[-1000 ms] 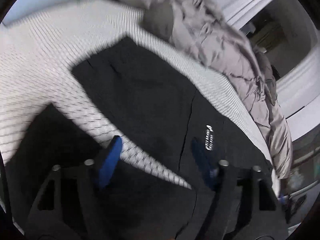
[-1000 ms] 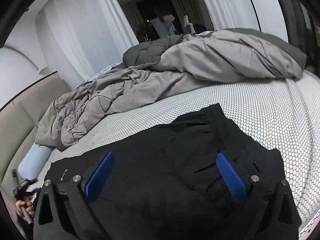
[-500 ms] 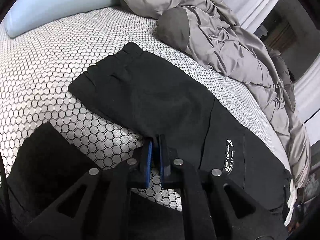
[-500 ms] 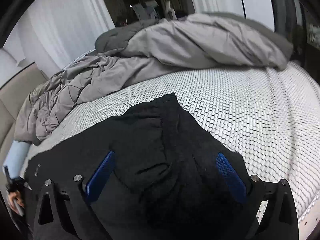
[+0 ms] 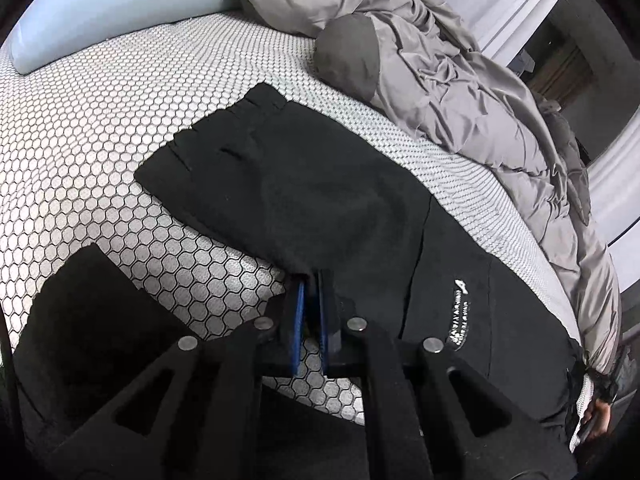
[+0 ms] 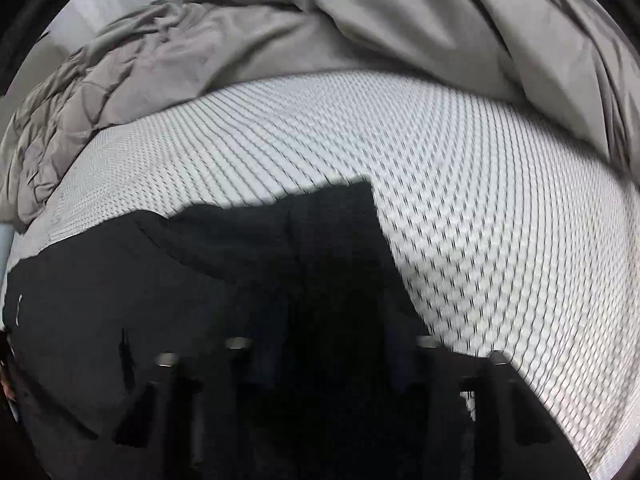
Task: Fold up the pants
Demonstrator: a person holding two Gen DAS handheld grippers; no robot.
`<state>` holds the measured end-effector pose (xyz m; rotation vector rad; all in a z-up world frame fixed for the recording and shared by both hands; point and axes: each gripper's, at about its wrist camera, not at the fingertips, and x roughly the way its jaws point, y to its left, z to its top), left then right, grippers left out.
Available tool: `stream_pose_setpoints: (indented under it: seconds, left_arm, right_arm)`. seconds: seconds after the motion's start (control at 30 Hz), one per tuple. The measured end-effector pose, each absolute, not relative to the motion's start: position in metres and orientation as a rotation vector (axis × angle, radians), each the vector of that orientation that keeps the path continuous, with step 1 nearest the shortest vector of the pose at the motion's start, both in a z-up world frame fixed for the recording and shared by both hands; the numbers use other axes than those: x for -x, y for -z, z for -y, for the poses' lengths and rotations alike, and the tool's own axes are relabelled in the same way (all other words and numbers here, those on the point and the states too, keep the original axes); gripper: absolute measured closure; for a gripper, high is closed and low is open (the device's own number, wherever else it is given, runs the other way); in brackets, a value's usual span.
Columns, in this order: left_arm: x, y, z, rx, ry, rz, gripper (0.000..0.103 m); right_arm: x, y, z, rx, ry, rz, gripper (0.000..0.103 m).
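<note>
Black pants [image 5: 320, 184] with a small white logo [image 5: 460, 312] lie on the white honeycomb mattress [image 5: 100, 152]; another black part of them [image 5: 92, 320] is at the lower left. My left gripper [image 5: 311, 284] is shut, its blue pads [image 5: 299, 320] pinching the near edge of the pants. In the blurred right wrist view the pants [image 6: 160, 280] fill the lower half, one corner pointing away. My right gripper [image 6: 332, 360] hangs low over that dark cloth. Its jaws are closing, still apart, with pants fabric between them.
A crumpled grey duvet [image 5: 460, 80] [image 6: 280, 40] is heaped along the far side of the bed. A pale blue pillow [image 5: 100, 8] lies at the far left. A person's hand [image 5: 600, 420] shows at the right edge. Bare mattress [image 6: 480, 220] spreads to the right of the pants.
The left jaws closed on the pants edge and have since stayed put. The right gripper swept across and tipped downward over the pants, and its fingers have come closer together.
</note>
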<state>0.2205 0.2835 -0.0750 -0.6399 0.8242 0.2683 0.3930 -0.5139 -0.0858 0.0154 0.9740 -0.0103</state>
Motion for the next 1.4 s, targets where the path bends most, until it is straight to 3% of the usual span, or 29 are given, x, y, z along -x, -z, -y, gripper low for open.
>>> stream_pose_setpoints:
  seconds: [0.17,0.2,0.27,0.37,0.4,0.43,0.53,0.7,0.9,0.97,1.0,1.03,1.07,1.2,1.33,1.4]
  left_arm:
    - [-0.23,0.079,-0.274,0.609,-0.25,-0.859,0.097]
    - [-0.23,0.076,-0.272,0.594,-0.26,-0.86,0.097]
    - [-0.226,0.069,-0.27,0.574,-0.263,-0.848,0.091]
    - [-0.208,0.043,-0.263,0.531,-0.262,-0.782,0.057]
    - [-0.2,0.032,-0.257,0.508,-0.261,-0.753,0.036]
    - [-0.193,0.023,-0.25,0.483,-0.261,-0.729,0.026]
    - [-0.175,-0.003,-0.216,0.399,-0.209,-0.664,0.0]
    - [-0.153,-0.01,-0.131,0.322,0.018,-0.663,0.001]
    - [-0.153,0.029,-0.039,0.17,0.191,-0.837,0.001]
    - [-0.161,0.045,-0.025,0.108,0.175,-0.906,0.001]
    - [-0.161,0.052,-0.024,0.095,0.157,-0.921,0.001]
    - [-0.162,0.056,-0.025,0.095,0.137,-0.932,0.001]
    - [-0.162,0.057,-0.027,0.113,0.122,-0.938,0.001]
    - [-0.152,0.044,-0.042,0.196,0.138,-0.887,0.001]
    - [-0.142,0.028,-0.06,0.216,0.123,-0.844,0.001]
    - [-0.14,0.023,-0.067,0.244,0.11,-0.834,0.001]
  right_arm:
    - [-0.411,0.063,0.532,-0.049,0.138,-0.868,0.096]
    - [-0.416,0.069,0.531,-0.025,0.154,-0.873,0.094]
    - [-0.42,0.08,0.535,0.009,0.216,-0.935,0.079]
    - [-0.387,0.06,0.542,-0.079,0.165,-0.866,0.064]
    - [-0.371,0.052,0.54,-0.092,0.142,-0.83,0.043]
    - [-0.349,0.04,0.537,-0.103,0.103,-0.779,0.027]
    - [-0.303,0.023,0.516,-0.099,-0.011,-0.746,0.014]
    - [-0.239,0.025,0.457,-0.032,-0.116,-0.703,0.002]
    - [-0.202,0.088,0.352,0.109,-0.272,-0.8,0.003]
    - [-0.207,0.112,0.326,0.161,-0.336,-0.882,0.012]
    - [-0.209,0.124,0.317,0.171,-0.391,-0.929,0.027]
    - [-0.208,0.133,0.312,0.172,-0.418,-0.964,0.036]
    - [-0.21,0.138,0.311,0.173,-0.432,-0.993,0.036]
    - [-0.176,0.093,0.361,0.064,-0.381,-0.844,0.037]
    - [-0.128,0.061,0.458,-0.105,-0.074,-0.66,0.018]
    - [-0.106,0.066,0.515,-0.259,0.085,-0.65,0.018]
